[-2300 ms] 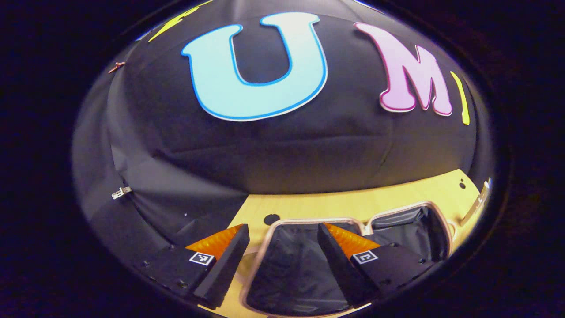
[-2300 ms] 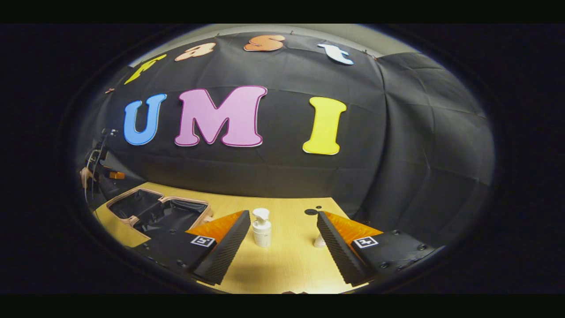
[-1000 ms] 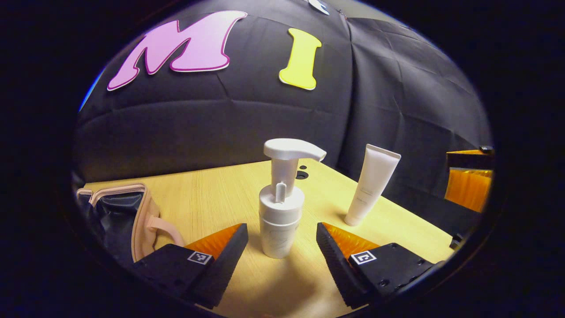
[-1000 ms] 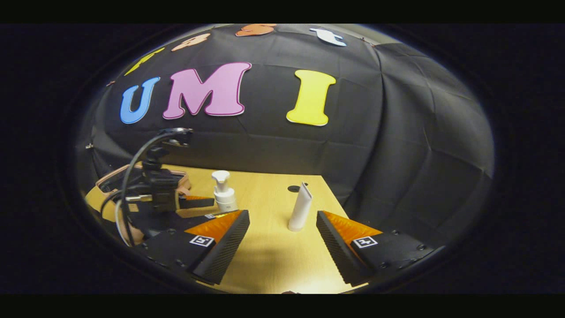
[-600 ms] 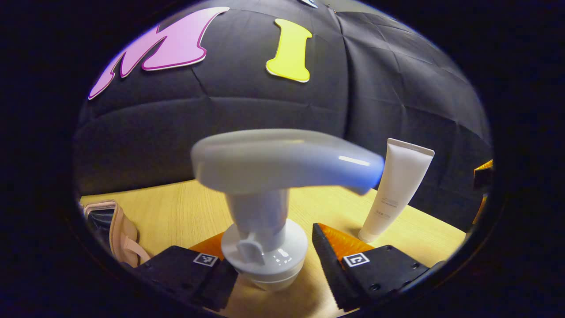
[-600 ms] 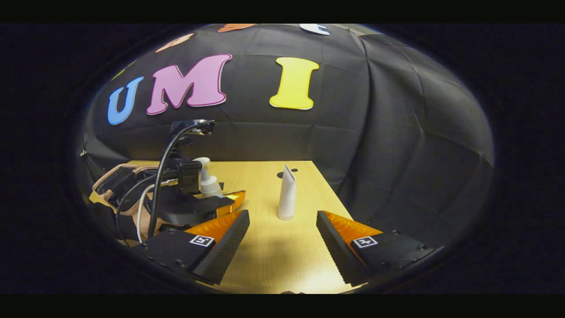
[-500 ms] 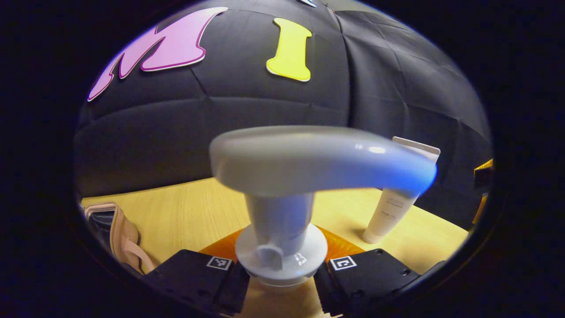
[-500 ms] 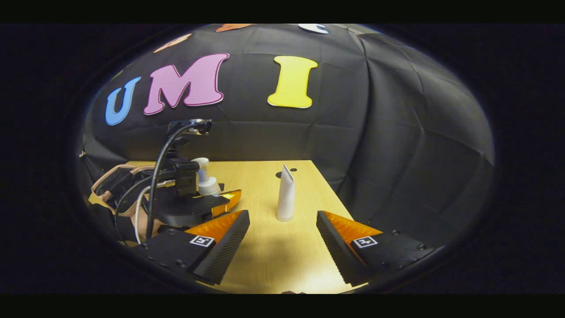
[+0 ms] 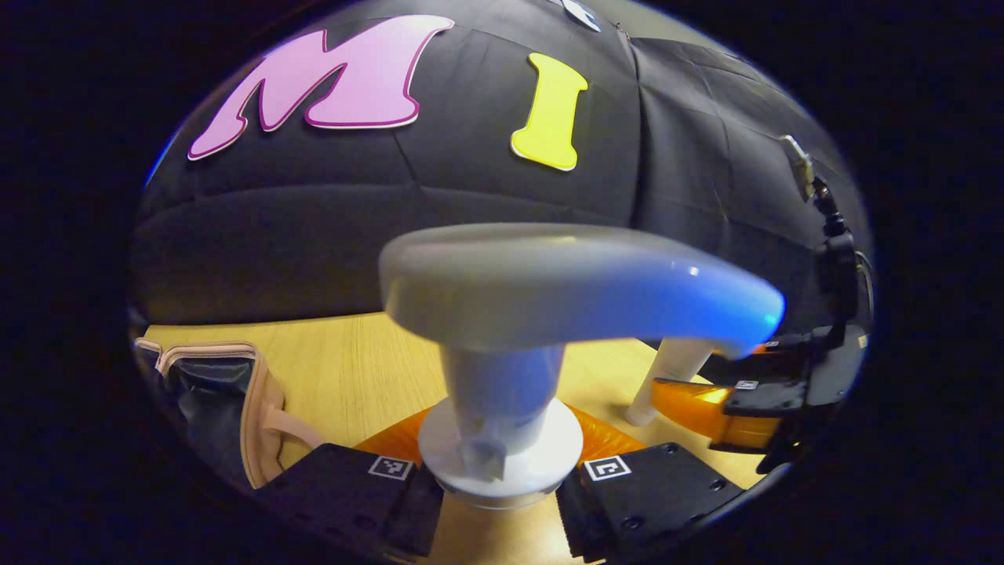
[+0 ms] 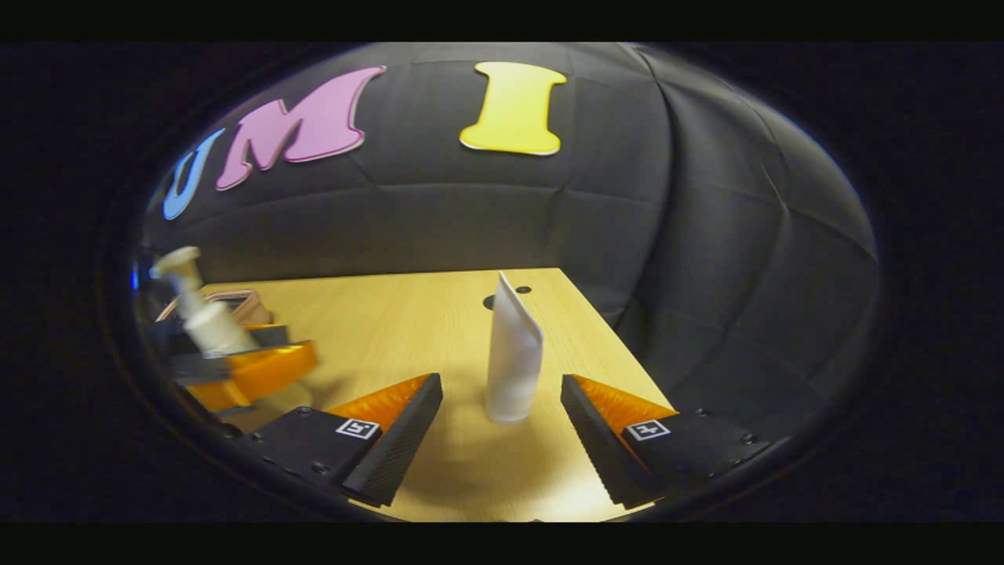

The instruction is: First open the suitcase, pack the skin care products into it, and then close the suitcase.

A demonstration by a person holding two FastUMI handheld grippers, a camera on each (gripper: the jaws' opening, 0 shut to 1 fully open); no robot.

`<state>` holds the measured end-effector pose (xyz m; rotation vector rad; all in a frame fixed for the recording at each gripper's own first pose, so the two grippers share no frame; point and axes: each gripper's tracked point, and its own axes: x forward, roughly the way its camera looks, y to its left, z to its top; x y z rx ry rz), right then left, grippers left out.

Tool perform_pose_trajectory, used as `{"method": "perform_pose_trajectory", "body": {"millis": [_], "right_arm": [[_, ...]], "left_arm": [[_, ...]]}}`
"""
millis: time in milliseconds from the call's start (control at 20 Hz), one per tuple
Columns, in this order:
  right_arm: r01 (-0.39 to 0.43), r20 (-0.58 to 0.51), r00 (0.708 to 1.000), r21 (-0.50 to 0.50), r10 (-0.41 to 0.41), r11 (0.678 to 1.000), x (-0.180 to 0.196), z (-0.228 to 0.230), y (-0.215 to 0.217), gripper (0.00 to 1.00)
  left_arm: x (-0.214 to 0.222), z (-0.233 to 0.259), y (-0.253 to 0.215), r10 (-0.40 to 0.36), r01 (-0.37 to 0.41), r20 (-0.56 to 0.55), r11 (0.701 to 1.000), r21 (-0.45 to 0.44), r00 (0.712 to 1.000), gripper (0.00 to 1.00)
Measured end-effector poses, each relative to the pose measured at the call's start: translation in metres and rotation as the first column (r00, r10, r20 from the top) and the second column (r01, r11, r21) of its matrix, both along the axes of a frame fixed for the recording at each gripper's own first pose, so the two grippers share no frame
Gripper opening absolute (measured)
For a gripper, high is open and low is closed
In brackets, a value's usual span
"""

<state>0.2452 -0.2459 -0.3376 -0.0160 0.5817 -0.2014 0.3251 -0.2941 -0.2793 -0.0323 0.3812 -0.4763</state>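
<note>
A white pump bottle point(image 9: 502, 392) looms close in the left gripper view, and my left gripper point(image 9: 498, 490) is shut on its body below the collar. In the right gripper view that bottle point(image 10: 205, 322) is tilted at the far left, held in the left gripper point(image 10: 235, 369). A white tube point(image 10: 511, 361) stands upright on its cap on the wooden table point(image 10: 392, 329), just ahead of my right gripper point(image 10: 502, 439), which is open around it without touching. The tube's foot point(image 9: 667, 377) peeks out under the pump head. The open suitcase point(image 9: 212, 392) lies at the left, its dark lining showing.
The table's right edge point(image 10: 620, 337) runs close beside the tube, with black cloth beyond it. A small round hole point(image 10: 490, 302) sits in the tabletop near the back. The right gripper point(image 9: 753, 392) shows at the right of the left gripper view.
My left gripper swung from the suitcase to the pump bottle, closed on it and now holds it tilted. My right gripper moved forward until the tube stands between its fingers.
</note>
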Motion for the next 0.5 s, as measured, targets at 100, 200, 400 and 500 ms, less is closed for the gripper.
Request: {"method": "perform_pose_trajectory", "body": {"millis": [100, 200, 400, 500], "right_arm": [[0.008, -0.017, 1.000, 0.000, -0.008, 1.000, 0.012, -0.017, -0.003, 0.97], [0.001, -0.025, 1.000, -0.017, -0.001, 1.000, 0.022, -0.027, -0.002, 0.97], [0.008, -0.015, 1.000, -0.043, -0.009, 0.999, 0.040, -0.037, -0.004, 0.86], [0.032, 0.001, 0.999, -0.058, -0.032, 0.998, 0.049, -0.038, -0.012, 0.75]], "left_arm": [[-0.016, 0.013, 0.014, 0.012, -0.012, -0.005, 1.000, -0.009, 1.000, 0.64], [-0.029, 0.020, 0.025, 0.027, -0.028, -0.017, 0.999, -0.025, 0.999, 0.64], [-0.047, 0.021, 0.048, 0.072, -0.073, -0.044, 0.997, -0.021, 0.996, 0.65], [-0.051, 0.022, 0.060, 0.095, -0.095, -0.049, 0.995, -0.012, 0.994, 0.65]]}}
